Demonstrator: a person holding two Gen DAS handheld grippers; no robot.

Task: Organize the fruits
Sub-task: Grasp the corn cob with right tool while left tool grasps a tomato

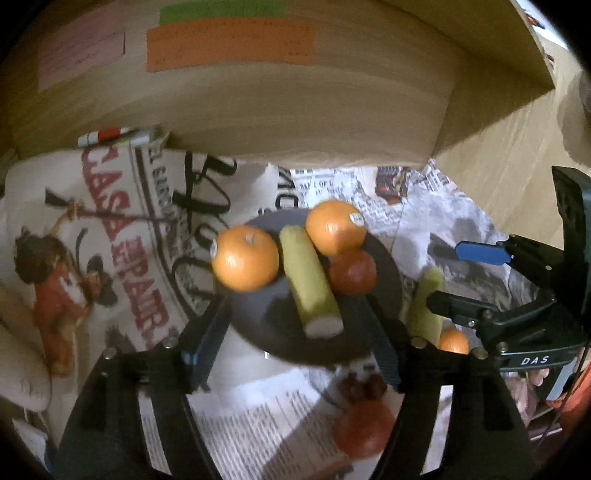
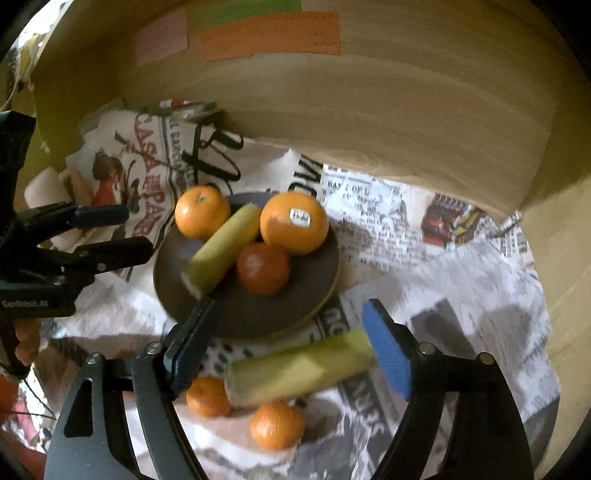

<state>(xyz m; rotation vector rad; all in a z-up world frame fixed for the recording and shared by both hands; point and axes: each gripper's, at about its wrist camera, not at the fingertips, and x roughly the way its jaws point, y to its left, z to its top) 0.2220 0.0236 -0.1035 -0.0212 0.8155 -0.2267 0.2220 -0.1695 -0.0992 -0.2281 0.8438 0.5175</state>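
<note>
The dark plate (image 2: 325,273) is carrying two oranges, a tomato and a green stalk; both grippers (left (image 1: 295,328), right (image 2: 291,347)) are hanging spread apart, a second stalk (image 2: 299,369) lying between the right fingers

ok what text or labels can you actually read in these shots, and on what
"DAS" on the right gripper body, left wrist view.
"GenRobot.AI" on the left gripper body, right wrist view.
"CASA" in red on the printed cloth.
Orange's sticker, newspaper print, coloured notes: too blurred to read.
</note>
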